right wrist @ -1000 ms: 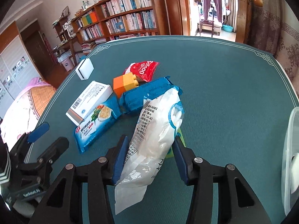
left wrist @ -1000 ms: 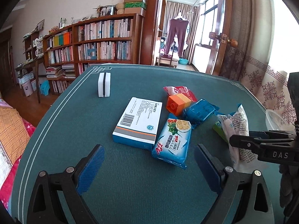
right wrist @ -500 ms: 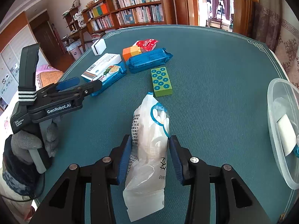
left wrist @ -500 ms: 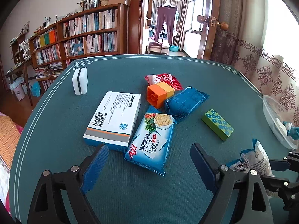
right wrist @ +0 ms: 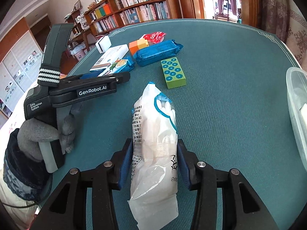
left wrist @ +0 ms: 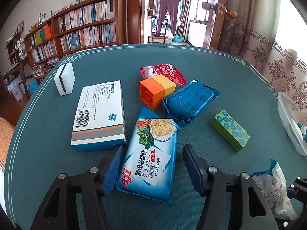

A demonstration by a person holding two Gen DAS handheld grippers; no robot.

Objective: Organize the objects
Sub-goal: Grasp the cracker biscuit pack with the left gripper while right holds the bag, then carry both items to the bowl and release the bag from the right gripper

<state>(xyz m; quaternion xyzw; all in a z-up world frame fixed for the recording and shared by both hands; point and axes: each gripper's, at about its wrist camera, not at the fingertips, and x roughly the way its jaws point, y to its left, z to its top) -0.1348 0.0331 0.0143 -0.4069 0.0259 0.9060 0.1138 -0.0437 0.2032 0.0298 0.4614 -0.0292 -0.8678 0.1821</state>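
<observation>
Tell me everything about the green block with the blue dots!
The green block is a flat rectangular brick, probably plastic, with ten blue ringed circles in two rows on its light green top and plain darker green sides. It lies flat on the teal table, touching nothing else, just right of the dark blue packet and beyond the white bag.

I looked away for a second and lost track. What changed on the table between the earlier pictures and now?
The right gripper, shut on the white bag, carried it off the pile toward the person, uncovering the green block. The left gripper moved in and now straddles the cracker pack, jaws open, narrower than before. The medicine box, orange block, dark blue pack and red packet stayed put.
</observation>
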